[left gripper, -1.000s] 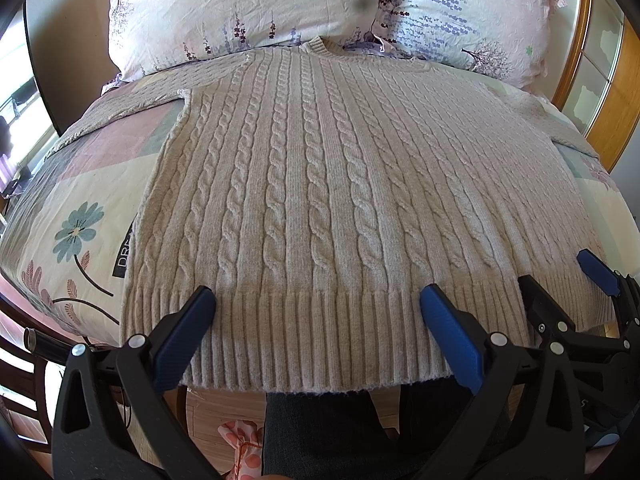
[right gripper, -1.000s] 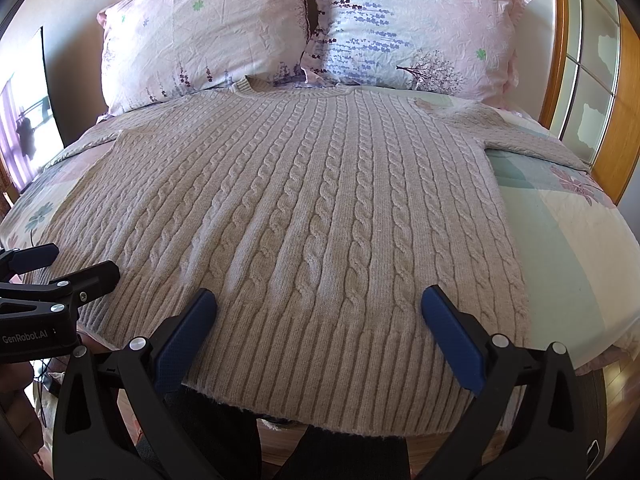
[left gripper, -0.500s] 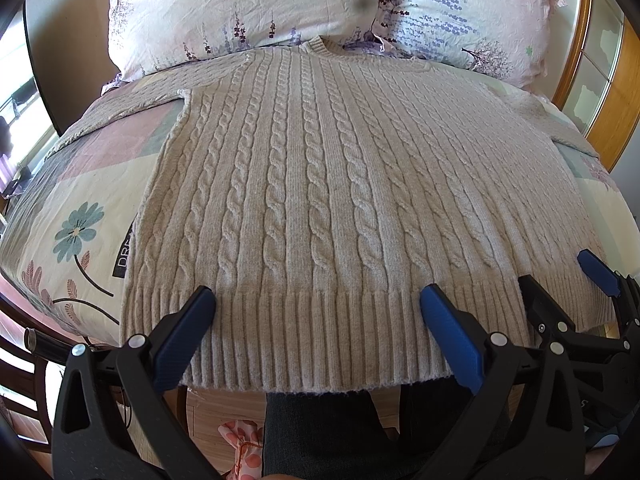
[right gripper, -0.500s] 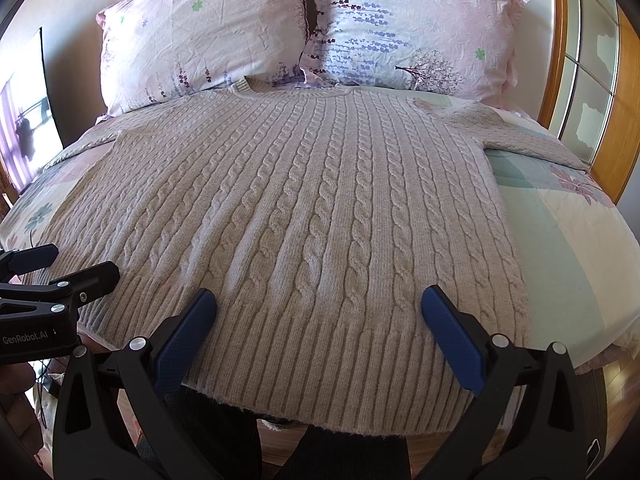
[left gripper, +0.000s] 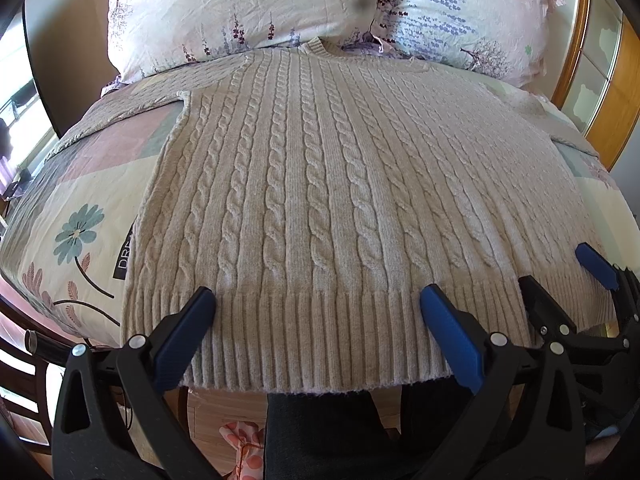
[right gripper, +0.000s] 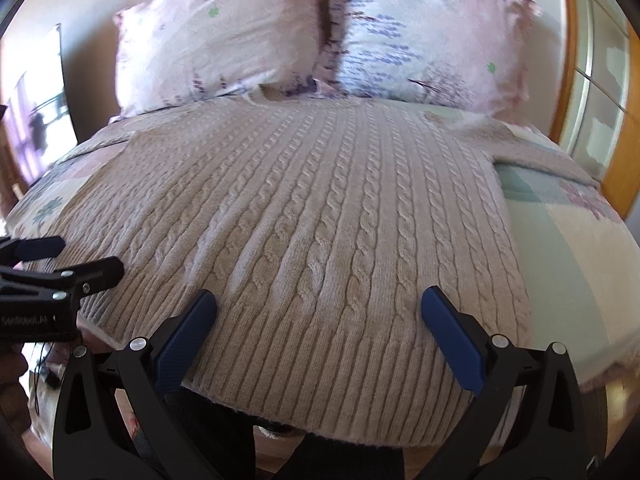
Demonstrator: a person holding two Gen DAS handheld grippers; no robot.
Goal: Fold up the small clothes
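Sweater [left gripper: 320,208] lay flat over the bed [left gripper: 80,208], hem at near edge. Left gripper [left gripper: 316,308] and right gripper [right gripper: 318,308] both spread wide over the hem, side by side and close. Two pillows [left gripper: 240,4] blocked the far end; wooden frame [right gripper: 572,60] hemmed the right side. Bare quilt lay open left and right of the sweater.

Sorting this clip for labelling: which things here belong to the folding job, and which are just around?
Part of the job:
- sweater, spread flat on the bed
- left claw, open over the hem
- right claw, open over the hem

Just around:
- bed cover with flower print
- two pillows at the head end
- wooden frame at the side
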